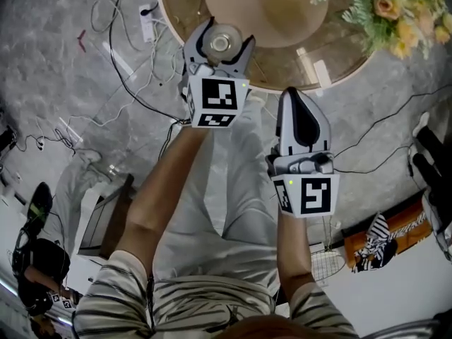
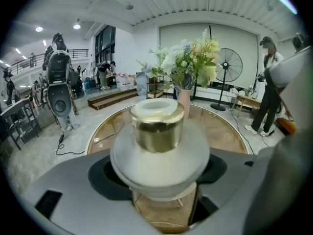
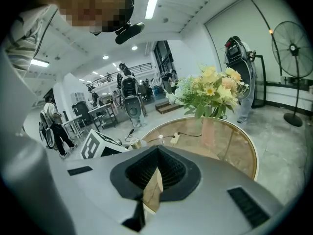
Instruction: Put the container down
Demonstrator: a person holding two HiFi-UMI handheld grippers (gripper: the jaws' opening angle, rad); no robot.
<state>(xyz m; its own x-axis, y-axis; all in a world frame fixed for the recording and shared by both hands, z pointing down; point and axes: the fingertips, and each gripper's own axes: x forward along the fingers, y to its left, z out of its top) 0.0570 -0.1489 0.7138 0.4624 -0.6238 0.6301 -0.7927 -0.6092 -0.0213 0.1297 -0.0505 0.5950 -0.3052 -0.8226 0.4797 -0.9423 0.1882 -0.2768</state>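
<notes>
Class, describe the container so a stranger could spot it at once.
Start at the round glass table with the flowers. Over its near edge, the left tool grips the container. It alone is a squat frosted white jar with a gold collar and white cap.

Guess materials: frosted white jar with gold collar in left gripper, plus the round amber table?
Frosted white jar: matte, cloudy surface, so frosted glass or plastic. Gold collar: mirror-shiny, so metal or metallised plastic. Round amber table: glossy, frame shows through, so likely tinted glass.

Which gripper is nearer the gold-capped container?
Left. The left gripper holds the container between its jaws; the right gripper, shut and empty, hangs apart to its right.
</notes>
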